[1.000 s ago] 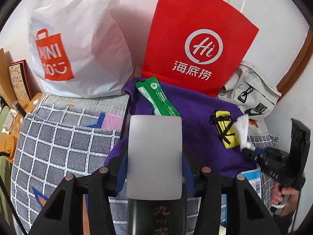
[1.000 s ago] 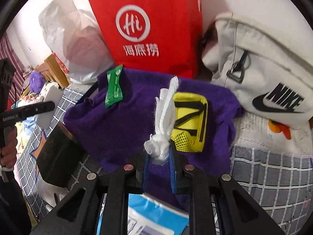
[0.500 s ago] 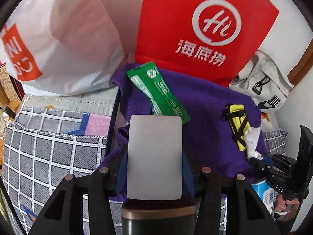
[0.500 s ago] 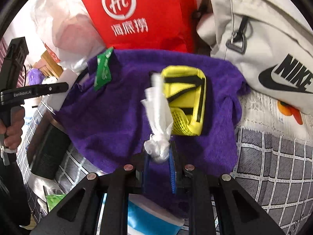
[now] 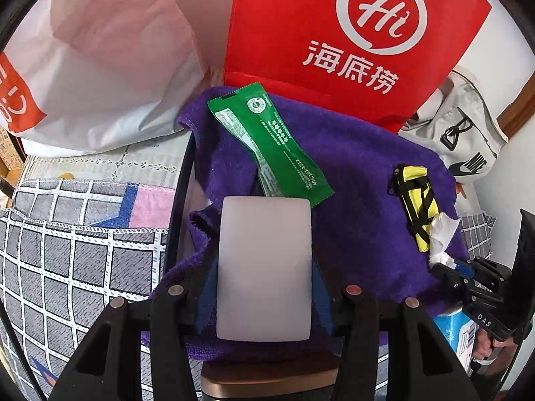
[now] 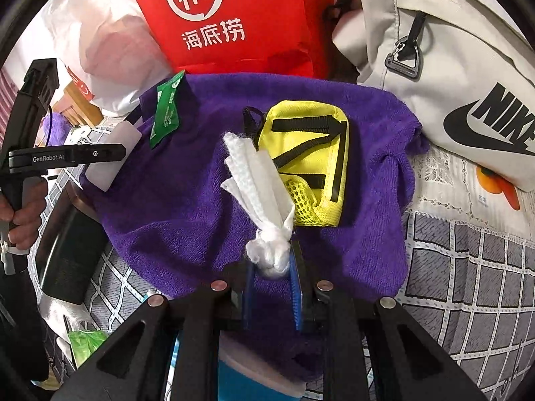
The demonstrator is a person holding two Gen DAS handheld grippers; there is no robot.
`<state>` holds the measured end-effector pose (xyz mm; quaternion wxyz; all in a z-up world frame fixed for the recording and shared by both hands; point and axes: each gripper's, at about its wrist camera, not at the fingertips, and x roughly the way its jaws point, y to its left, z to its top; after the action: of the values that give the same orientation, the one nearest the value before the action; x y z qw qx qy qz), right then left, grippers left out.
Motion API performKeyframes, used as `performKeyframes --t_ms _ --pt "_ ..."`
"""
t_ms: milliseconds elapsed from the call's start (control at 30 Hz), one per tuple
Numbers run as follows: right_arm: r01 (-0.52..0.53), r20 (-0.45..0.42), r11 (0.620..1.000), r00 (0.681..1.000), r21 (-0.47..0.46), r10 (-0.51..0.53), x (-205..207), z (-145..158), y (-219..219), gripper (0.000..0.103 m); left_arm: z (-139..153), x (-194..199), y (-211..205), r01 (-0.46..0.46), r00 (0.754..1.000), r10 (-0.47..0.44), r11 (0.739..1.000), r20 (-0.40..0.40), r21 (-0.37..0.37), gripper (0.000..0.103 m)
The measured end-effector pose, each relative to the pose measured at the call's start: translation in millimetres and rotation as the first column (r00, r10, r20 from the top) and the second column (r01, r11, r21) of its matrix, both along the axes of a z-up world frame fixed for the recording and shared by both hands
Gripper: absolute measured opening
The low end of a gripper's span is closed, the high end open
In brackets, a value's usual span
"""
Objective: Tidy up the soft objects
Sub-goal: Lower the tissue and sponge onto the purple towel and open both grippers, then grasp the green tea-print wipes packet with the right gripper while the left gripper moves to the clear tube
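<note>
A purple towel (image 5: pixel 361 200) (image 6: pixel 200 200) lies spread on the checked bedspread. On it rest a green sachet (image 5: pixel 277 153) (image 6: pixel 167 113) and a yellow pouch with black straps (image 5: pixel 418 200) (image 6: pixel 311 153). My left gripper (image 5: pixel 264 267) (image 6: pixel 100 155) is shut on a white rectangular block (image 5: pixel 264 250) (image 6: pixel 117 150), held over the towel's left edge. My right gripper (image 6: pixel 272 267) (image 5: pixel 448 264) is shut on a twisted white tissue (image 6: pixel 257 180) (image 5: pixel 441 234). The tissue's loose end leans against the yellow pouch, low over the towel's near right part.
A red paper bag (image 5: pixel 351 40) and a white plastic bag (image 5: pixel 100 67) stand behind the towel. A beige Nike bag (image 6: pixel 451 83) sits at the right. A black box (image 6: pixel 67 257) lies under the left gripper. A blue packet (image 6: pixel 254 384) pokes out below the towel's near edge.
Both grippers have come down and closer to the purple towel. The tissue, earlier upright and clear of the pouch, now leans against it. Both grips are unchanged.
</note>
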<state>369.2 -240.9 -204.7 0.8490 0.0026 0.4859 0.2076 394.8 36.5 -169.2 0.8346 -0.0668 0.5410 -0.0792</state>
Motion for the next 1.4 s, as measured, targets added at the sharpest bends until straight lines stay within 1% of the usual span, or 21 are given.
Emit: performKeyframes --t_ms 67,100,167,200,233,267,333,533,633,733,833,933,1033,1200,1267,1300,1400 --pt "-0.001 -0.004 1.0 1.0 -0.002 0.001 2 -1 2 0.022 -3 3 -1 0.007 1.0 -0.007 1.0 -0.024 -0.016 0.055" --pt "-0.003 -0.001 1.0 1.0 -0.012 0.003 2 0 2 0.024 -5 4 -2 0.001 1.0 -0.002 1.0 -0.03 -0.02 0.06" --pt "0.002 0.014 0.999 1.0 -0.048 -0.001 -1 3 3 0.039 -4 4 0 -0.007 1.0 0.006 1.0 -0.025 -0.027 0.062" --pt "0.003 0.034 0.997 0.999 -0.077 0.0 -4 7 5 0.04 -2 3 0 -0.009 1.0 0.008 1.0 -0.023 -0.03 0.066" --pt "-0.001 0.059 0.995 0.998 -0.098 0.007 -8 11 6 0.045 -1 2 1 -0.011 1.0 0.01 0.999 -0.022 -0.031 0.069" --pt "-0.001 0.067 0.995 0.998 -0.103 0.008 -10 14 6 0.054 2 0 2 -0.012 1.0 0.012 0.999 -0.02 -0.03 0.069" --pt "0.015 0.09 0.994 0.996 -0.104 -0.006 -18 22 4 0.062 10 -6 7 -0.015 1.0 0.015 1.0 -0.011 -0.022 0.07" --pt "0.058 0.116 0.996 0.992 -0.072 -0.05 -46 41 0 0.062 40 -36 17 -0.049 0.997 0.05 0.999 0.054 -0.004 0.07" --pt "0.062 0.118 0.998 0.991 -0.025 -0.059 -67 51 4 0.062 55 -57 27 -0.068 0.995 0.067 0.998 0.078 -0.001 0.07" --pt "0.03 0.114 1.0 0.993 0.008 -0.03 -91 58 14 0.062 63 -76 30 -0.081 0.992 0.081 0.997 0.094 -0.003 0.07" --pt "-0.024 0.107 1.0 0.994 0.021 0.021 -113 61 32 0.062 69 -101 40 -0.102 0.989 0.101 0.995 0.11 0.001 0.07" --pt "-0.081 0.087 0.996 0.993 0.02 0.079 -134 58 53 0.062 69 -125 49 -0.136 0.984 0.133 0.991 0.122 0.017 0.07" --pt "-0.136 0.066 0.991 0.989 -0.01 0.136 -152 51 76 0.062 64 -146 57 -0.164 0.98 0.161 0.986 0.114 0.02 0.07" --pt "-0.199 0.042 0.976 0.978 -0.089 0.204 -170 39 104 0.062 57 -176 72 -0.176 0.978 0.178 0.984 0.112 -0.02 0.07" --pt "-0.204 0.031 0.969 0.977 -0.139 0.211 -174 33 113 0.062 53 -185 77 -0.183 0.976 0.186 0.983 0.111 -0.036 0.07" --pt "-0.208 0.022 0.962 0.976 -0.179 0.215 -174 29 120 0.062 50 -189 80 -0.185 0.976 0.189 0.982 0.108 -0.047 0.07" --pt "-0.224 0.007 0.939 0.972 -0.261 0.234 -175 20 134 0.062 43 -198 86 -0.187 0.976 0.194 0.98 0.1 -0.074 0.07"
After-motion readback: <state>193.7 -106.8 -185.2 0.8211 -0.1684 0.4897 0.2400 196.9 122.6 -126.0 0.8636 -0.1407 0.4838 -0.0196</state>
